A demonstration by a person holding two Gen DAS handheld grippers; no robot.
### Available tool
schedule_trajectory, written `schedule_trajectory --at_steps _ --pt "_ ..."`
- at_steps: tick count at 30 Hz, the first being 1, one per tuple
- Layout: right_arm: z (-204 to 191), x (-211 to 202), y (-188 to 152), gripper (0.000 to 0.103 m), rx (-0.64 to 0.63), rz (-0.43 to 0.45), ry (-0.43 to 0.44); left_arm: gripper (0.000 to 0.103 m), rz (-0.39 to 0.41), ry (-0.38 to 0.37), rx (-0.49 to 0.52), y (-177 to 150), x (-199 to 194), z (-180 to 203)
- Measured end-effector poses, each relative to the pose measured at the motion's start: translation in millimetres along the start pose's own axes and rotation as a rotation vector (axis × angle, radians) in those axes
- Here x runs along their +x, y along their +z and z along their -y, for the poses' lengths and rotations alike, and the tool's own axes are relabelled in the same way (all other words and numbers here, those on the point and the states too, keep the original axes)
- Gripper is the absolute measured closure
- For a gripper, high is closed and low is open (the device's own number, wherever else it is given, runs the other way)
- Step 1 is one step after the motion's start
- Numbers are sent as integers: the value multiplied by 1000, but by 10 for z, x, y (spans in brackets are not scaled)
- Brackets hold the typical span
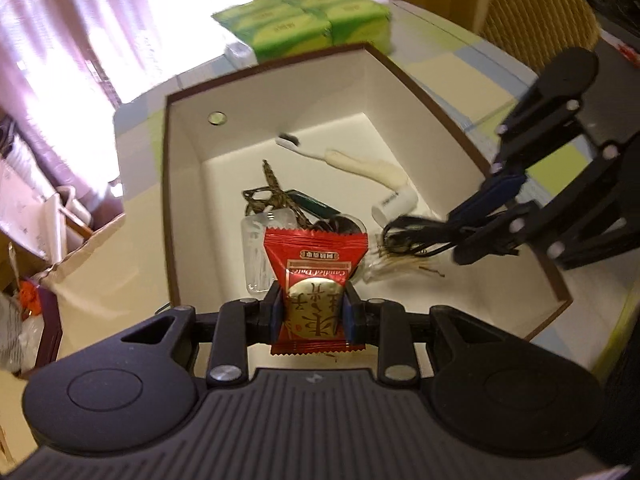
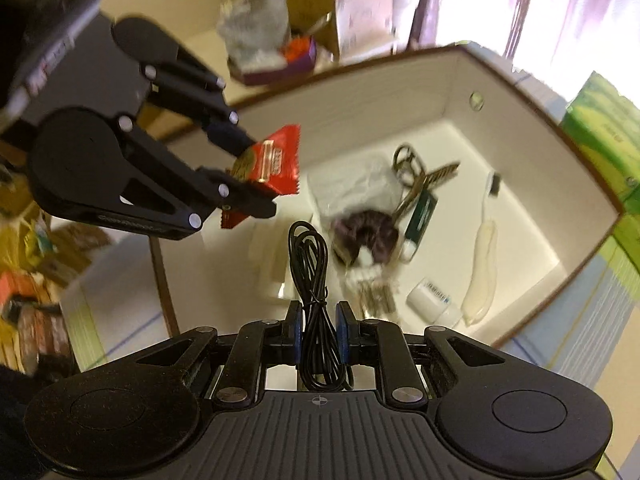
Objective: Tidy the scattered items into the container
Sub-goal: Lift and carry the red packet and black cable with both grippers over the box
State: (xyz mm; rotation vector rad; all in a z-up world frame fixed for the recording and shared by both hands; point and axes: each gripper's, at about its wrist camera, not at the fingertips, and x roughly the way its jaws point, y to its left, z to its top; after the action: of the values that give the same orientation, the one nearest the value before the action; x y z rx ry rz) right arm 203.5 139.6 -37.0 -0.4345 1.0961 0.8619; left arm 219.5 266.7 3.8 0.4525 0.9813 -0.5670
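Observation:
A white box with a brown rim [image 1: 420,84] [image 2: 360,92] stands on the table. In it lie a toothbrush [image 1: 360,162] [image 2: 482,256], scissors [image 1: 276,190] [image 2: 420,178], a green tube [image 2: 418,220], a small white bottle [image 1: 394,206] [image 2: 430,294], a clear bag and a dark item. My left gripper [image 1: 313,310] [image 2: 250,176] is shut on a red candy packet [image 1: 314,264] [image 2: 272,160] above the box's near side. My right gripper [image 2: 318,330] [image 1: 476,228] is shut on a coiled black cable [image 2: 310,280] [image 1: 416,236] over the box.
Green tissue packs [image 1: 304,20] [image 2: 604,132] lie behind the box. A wicker chair back [image 1: 536,12] stands at the far right. Cardboard boxes and bags [image 1: 40,240] [image 2: 272,40] sit beside the table.

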Motion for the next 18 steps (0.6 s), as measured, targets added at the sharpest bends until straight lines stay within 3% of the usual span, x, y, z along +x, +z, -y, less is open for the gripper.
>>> schedule_trajectory --at_steps 8,18 --pt "-20 332 31 83 -27 -133 -12 79 -52 -50 47 -70 260 -26" --pt "-48 479 112 83 -33 -178 -21 79 -56 -63 66 -104 351 -68"
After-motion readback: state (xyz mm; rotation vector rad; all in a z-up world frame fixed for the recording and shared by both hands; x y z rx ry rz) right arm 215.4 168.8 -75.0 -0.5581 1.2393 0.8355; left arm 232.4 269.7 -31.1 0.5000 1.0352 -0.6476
